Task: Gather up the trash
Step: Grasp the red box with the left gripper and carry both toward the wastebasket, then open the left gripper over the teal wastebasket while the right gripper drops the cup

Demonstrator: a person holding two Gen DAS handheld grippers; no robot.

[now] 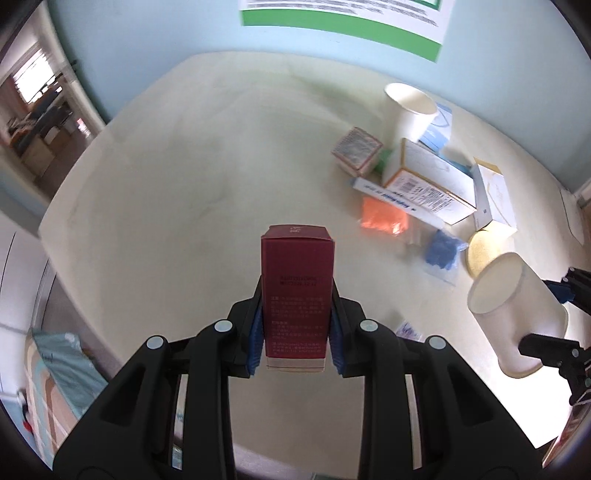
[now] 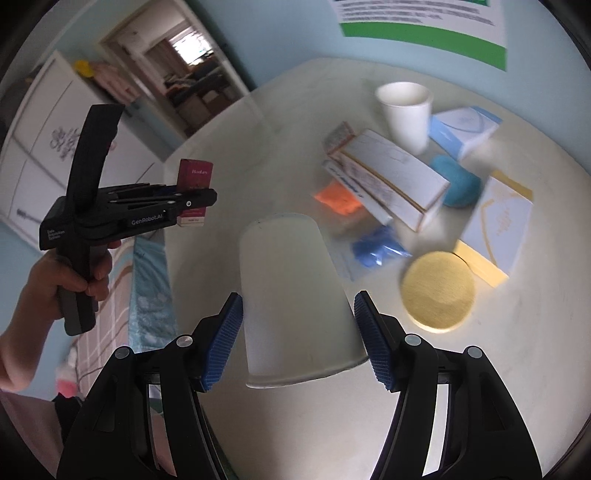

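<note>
My left gripper is shut on a dark red carton and holds it upright above the pale table. It also shows in the right wrist view with the carton, held at the table's left edge. My right gripper is shut on a white paper cup, held mouth toward the camera above the table. The cup shows in the left wrist view at the right. More trash lies on the table's right: a second white cup, boxes, an orange packet, a blue bag.
A round yellow pad and a white-and-yellow box lie at the right. A poster hangs on the blue wall behind. A doorway opens at the left. Bedding lies beside the table's left edge.
</note>
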